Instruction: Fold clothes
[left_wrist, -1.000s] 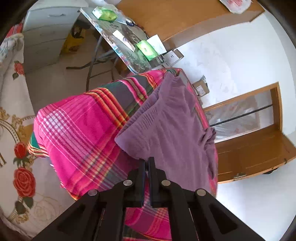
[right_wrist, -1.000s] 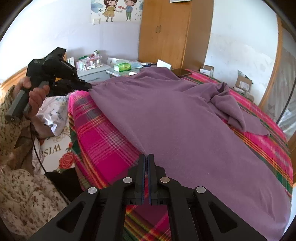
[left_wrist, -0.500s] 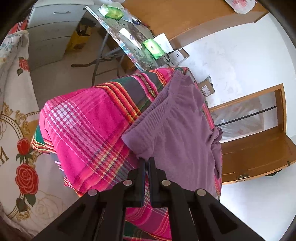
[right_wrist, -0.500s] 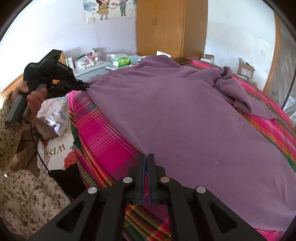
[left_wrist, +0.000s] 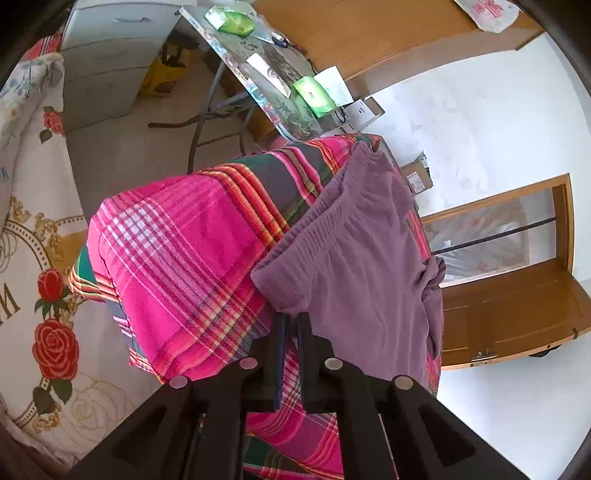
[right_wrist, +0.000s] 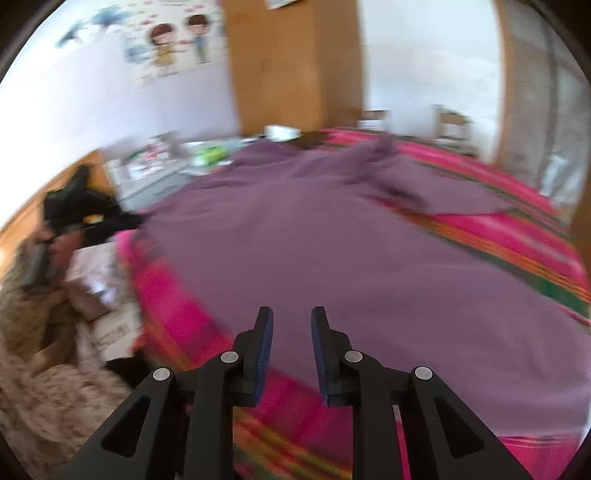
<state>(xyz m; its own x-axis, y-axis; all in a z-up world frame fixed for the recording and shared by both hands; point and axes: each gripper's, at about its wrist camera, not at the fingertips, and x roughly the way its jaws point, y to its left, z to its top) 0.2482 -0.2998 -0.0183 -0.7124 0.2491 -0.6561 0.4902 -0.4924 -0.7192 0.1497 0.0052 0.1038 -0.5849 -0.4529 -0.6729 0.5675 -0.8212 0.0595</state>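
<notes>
A purple garment (left_wrist: 362, 266) lies spread flat on a pink plaid blanket (left_wrist: 177, 251), its gathered waistband toward the blanket's corner. My left gripper (left_wrist: 291, 315) sits at the garment's near corner with its fingers parted a little, and the hem rests just at their tips. In the blurred right wrist view the same garment (right_wrist: 332, 236) covers most of the blanket (right_wrist: 517, 236), a crumpled sleeve at the far side. My right gripper (right_wrist: 291, 314) is open over the garment's near edge with nothing between its fingers. A hand holds the left gripper (right_wrist: 81, 206) at the far left.
A folding table (left_wrist: 266, 74) with green packets stands beyond the blanket's corner, beside white drawers (left_wrist: 110, 55). Rose-print bedding (left_wrist: 37, 295) lies to the left. A wooden wardrobe (right_wrist: 291, 66) and a wooden door (left_wrist: 517, 314) border the room. A floral sleeve (right_wrist: 44, 387) is low left.
Both grippers were shut on the garment's edge; the right has opened wide and pulled back, and the left's fingers have parted slightly. The garment now lies flatter on the blanket.
</notes>
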